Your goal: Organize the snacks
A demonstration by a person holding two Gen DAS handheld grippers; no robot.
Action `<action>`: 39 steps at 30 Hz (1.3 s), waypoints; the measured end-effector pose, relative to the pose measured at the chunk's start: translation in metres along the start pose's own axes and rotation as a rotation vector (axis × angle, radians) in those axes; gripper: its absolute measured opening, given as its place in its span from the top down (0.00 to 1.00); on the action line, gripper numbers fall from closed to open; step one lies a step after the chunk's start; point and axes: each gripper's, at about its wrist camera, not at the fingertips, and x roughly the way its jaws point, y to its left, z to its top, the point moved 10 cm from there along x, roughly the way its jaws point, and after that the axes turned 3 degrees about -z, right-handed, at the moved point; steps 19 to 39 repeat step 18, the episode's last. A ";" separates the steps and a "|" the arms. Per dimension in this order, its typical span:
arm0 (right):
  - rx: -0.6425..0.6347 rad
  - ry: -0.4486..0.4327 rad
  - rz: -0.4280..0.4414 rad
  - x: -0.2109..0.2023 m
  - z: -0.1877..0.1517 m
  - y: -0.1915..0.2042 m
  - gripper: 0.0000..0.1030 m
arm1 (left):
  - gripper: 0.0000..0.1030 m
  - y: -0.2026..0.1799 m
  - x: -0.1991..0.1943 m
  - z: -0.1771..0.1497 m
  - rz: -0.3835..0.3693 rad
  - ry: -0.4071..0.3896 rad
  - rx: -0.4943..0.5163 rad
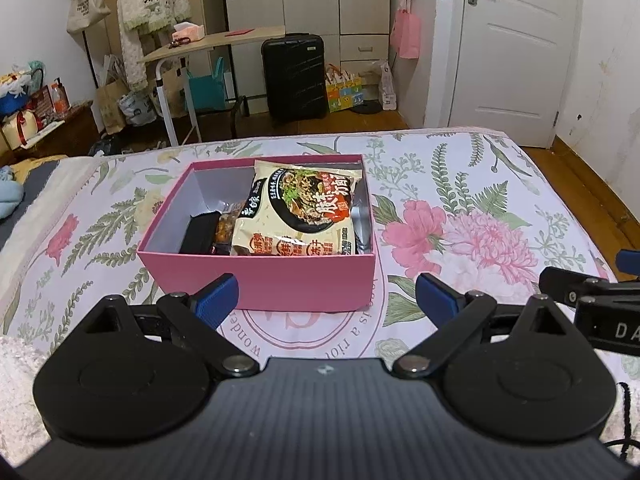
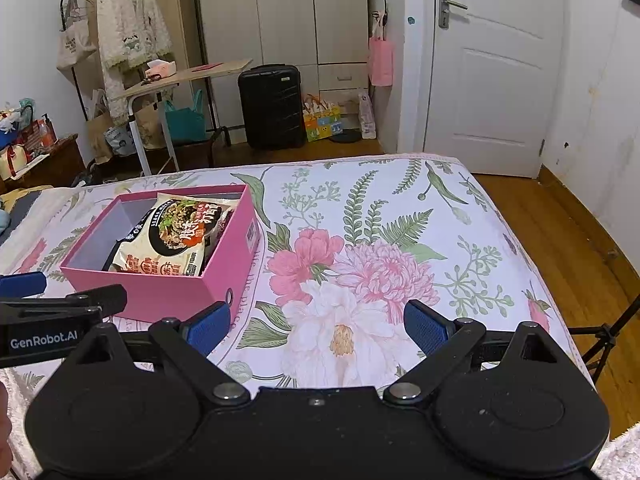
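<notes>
Pink box (image 1: 256, 280), lidless, standing on the floral bedspread (image 1: 460, 200) toward the foot of the bed. Contents: one cream instant-noodle packet (image 1: 300, 212) with a dark bowl picture, propped aslant against the box's right side, upper edge reaching the far rim; beside it on the left, a black-wrapped snack (image 1: 200, 232) and a small orange-brown packet (image 1: 225, 229), both low in the box and partly hidden. Left gripper (image 1: 327, 293): blue-padded fingers spread wide, nothing between them, held just short of the box's near wall, the left pad overlapping that wall in the left wrist view; whether it touches cannot be told. Right gripper (image 2: 317, 327): fingers likewise spread wide and holding nothing, poised over the printed peonies, the box (image 2: 160, 292) off to its left and slightly ahead, near its left pad. The noodle packet (image 2: 176, 240) shows here too, leaning toward the box's right wall. Background: black suitcase (image 1: 293, 76), white door (image 1: 516, 48), small wooden side table (image 1: 212, 42), pink paper bag (image 1: 408, 34) hanging by the wardrobe.
</notes>
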 end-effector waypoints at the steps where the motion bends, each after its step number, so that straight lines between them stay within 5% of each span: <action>1: 0.000 0.000 -0.001 0.000 0.000 0.000 0.07 | 0.07 0.000 0.001 0.000 -0.003 0.004 -0.004; 39: 0.002 0.004 -0.004 0.003 -0.002 -0.004 0.07 | 0.07 0.000 -0.003 0.000 0.005 -0.010 0.005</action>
